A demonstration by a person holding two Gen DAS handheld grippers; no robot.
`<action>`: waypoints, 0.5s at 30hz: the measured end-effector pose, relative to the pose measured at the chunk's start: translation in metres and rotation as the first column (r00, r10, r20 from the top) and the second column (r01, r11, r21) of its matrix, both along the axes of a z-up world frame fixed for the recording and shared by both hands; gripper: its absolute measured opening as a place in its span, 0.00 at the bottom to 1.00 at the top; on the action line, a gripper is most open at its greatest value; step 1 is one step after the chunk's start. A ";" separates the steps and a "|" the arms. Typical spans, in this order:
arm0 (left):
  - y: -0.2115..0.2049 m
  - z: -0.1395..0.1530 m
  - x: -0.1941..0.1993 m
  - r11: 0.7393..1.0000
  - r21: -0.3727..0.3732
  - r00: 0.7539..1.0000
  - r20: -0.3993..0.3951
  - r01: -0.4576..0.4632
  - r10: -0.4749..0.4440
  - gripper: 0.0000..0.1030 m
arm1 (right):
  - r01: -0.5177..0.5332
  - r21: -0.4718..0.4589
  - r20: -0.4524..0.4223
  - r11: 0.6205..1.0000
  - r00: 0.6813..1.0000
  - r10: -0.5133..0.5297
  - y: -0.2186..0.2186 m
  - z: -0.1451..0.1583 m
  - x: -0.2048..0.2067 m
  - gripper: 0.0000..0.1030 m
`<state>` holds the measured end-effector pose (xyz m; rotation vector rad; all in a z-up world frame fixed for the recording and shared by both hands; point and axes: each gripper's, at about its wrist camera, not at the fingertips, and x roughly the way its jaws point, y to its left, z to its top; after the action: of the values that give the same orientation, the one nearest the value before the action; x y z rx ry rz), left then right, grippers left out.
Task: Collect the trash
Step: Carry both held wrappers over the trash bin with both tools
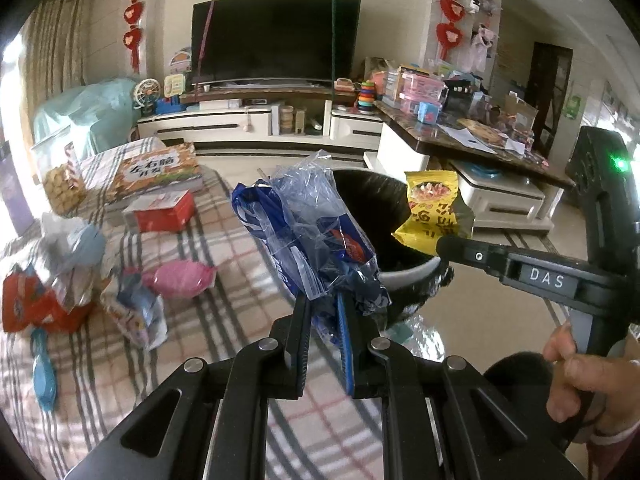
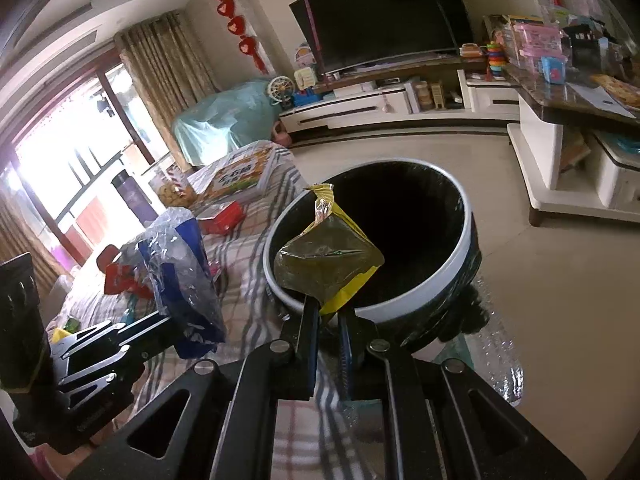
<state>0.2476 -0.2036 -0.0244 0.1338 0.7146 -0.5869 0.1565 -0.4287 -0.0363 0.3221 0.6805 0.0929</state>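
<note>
My left gripper is shut on a crumpled blue and clear plastic wrapper and holds it up beside the round bin. It also shows in the right wrist view. My right gripper is shut on a yellow snack packet and holds it over the near rim of the black-lined, white-rimmed bin. In the left wrist view the packet hangs over the bin's right side from the right gripper.
A checked cloth surface on the left holds more wrappers, a pink packet, a red box, a large book and a snack jar. A cluttered table stands right of the bin.
</note>
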 end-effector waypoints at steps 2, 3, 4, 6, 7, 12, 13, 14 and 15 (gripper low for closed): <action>-0.007 0.000 0.006 1.000 0.002 1.000 0.002 0.005 -0.005 0.11 | 0.006 -0.002 -0.002 1.000 1.000 -0.006 -0.004 0.001 0.004 0.09; -0.010 0.000 0.010 1.000 0.004 1.000 0.003 0.006 -0.006 0.11 | 0.010 -0.001 -0.004 1.000 1.000 -0.010 -0.007 0.001 0.006 0.09; -0.013 0.000 0.014 1.000 0.005 1.000 0.003 0.008 -0.008 0.11 | 0.013 -0.001 -0.006 1.000 1.000 -0.013 -0.009 0.002 0.008 0.09; -0.021 0.000 0.019 1.000 0.006 1.000 0.002 0.010 -0.010 0.11 | 0.017 -0.001 -0.009 1.000 1.000 -0.017 -0.014 0.003 0.015 0.09; -0.025 -0.001 0.023 1.000 0.007 1.000 -0.001 0.010 -0.010 0.11 | 0.018 -0.002 -0.012 1.000 1.000 -0.018 -0.016 0.003 0.018 0.09; -0.040 -0.003 0.043 1.000 0.004 1.000 -0.022 0.017 -0.017 0.11 | 0.027 -0.008 -0.027 1.000 0.999 -0.027 -0.025 0.003 0.031 0.09; -0.043 -0.003 0.046 1.000 0.005 0.999 -0.026 0.020 -0.020 0.12 | 0.028 -0.008 -0.029 1.000 0.999 -0.028 -0.027 0.003 0.034 0.09; -0.046 -0.003 0.049 1.000 0.005 0.999 -0.028 0.022 -0.022 0.12 | 0.028 -0.007 -0.032 1.000 0.999 -0.028 -0.027 0.003 0.035 0.09; -0.049 -0.003 0.052 1.000 0.009 0.999 -0.026 0.023 -0.022 0.12 | 0.029 -0.005 -0.035 1.000 0.999 -0.029 -0.027 0.003 0.036 0.09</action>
<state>0.2994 -0.2527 -0.0274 0.1431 0.7422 -0.6077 0.1926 -0.4558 -0.0334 0.3294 0.7103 0.0579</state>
